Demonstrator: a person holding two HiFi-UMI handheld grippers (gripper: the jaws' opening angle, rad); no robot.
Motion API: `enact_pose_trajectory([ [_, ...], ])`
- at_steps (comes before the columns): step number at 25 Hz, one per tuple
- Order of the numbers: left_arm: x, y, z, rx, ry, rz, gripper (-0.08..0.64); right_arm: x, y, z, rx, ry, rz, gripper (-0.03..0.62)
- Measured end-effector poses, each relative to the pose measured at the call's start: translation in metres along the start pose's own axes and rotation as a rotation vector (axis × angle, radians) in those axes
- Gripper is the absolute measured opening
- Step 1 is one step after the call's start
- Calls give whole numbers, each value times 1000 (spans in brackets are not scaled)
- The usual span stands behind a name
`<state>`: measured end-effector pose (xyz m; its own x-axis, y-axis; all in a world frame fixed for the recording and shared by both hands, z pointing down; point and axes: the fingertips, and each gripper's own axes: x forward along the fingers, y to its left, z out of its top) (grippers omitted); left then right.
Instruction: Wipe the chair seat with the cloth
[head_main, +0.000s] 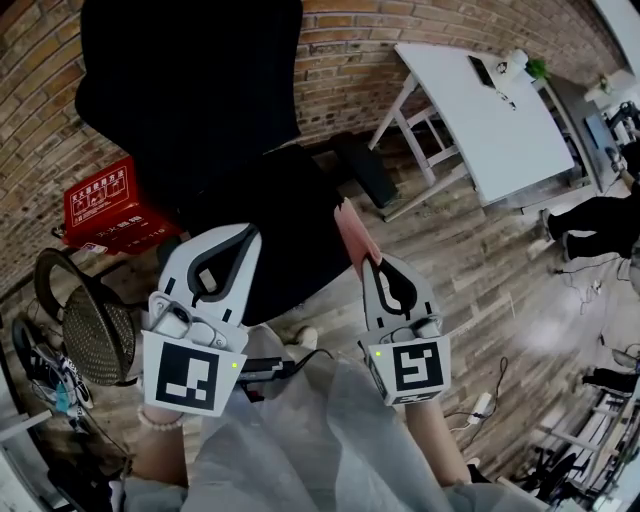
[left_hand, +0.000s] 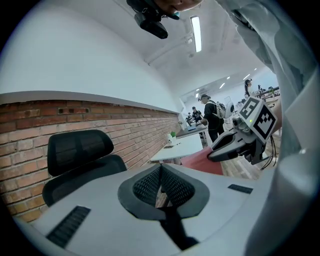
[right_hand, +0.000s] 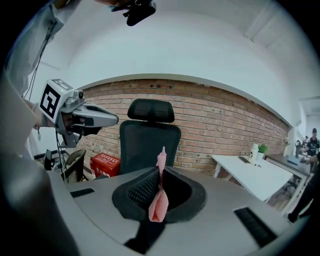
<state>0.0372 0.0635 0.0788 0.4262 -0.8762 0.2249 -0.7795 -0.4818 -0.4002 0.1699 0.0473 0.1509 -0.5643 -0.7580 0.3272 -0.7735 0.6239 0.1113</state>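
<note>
Presently, in the head view, the chair seat (head_main: 295, 220) lies ahead of and below both tools, black and broad, with its backrest (head_main: 190, 80) rising against the brick wall. The right gripper (head_main: 375, 268) is clamped on the cloth (head_main: 355, 235), a narrow pink strip. Its long axis runs forward out of the jaw tips toward the seat's right edge. I cannot tell from here whether its far end touches the seat. The left gripper (head_main: 240, 240) sits over the seat's near edge, jaws together. I judge the right hand the working one, with the wiping stroke not yet begun.

In the left gripper view, the jaws of the left gripper (left_hand: 161, 169) meet with nothing between them. The right gripper (left_hand: 240, 142) shows to the side, the cloth (left_hand: 202, 162) hanging from it, reddish and limp.

In the right gripper view, the right gripper (right_hand: 161, 172) pinches the cloth (right_hand: 159, 205). One pink fold bulges behind the tips, and a thin peak stands above them in front of the backrest (right_hand: 150, 137). The seat is hidden below the jaws here.
</note>
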Motion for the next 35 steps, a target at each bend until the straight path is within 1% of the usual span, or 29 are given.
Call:
enact_pose_trajectory([
  [11, 6, -4, 3, -2, 0, 5, 18, 1, -4, 3, -3, 6, 10, 49],
  [14, 6, -4, 4, 5, 1, 6, 18, 2, 0, 3, -11, -9, 33, 49],
  [17, 6, -7, 3, 12, 9, 2, 18, 2, 3, 7, -19, -40, 37, 49],
  [19, 6, -9, 3, 16, 13, -2, 18, 0, 3, 5, -17, -23, 36, 49],
  [23, 7, -12, 3, 6, 11, -3, 18, 1, 5, 7, -24, -55, 47, 49],
  [27, 7, -13, 2, 5, 17, -2, 18, 1, 6, 5, -17, -51, 52, 49],
  [33, 7, -10, 2, -2, 18, 6, 18, 2, 10, 5, -84, -47, 64, 49],
  [35, 8, -11, 2, -4, 18, 9, 18, 1, 10, 4, -81, -47, 71, 49],
])
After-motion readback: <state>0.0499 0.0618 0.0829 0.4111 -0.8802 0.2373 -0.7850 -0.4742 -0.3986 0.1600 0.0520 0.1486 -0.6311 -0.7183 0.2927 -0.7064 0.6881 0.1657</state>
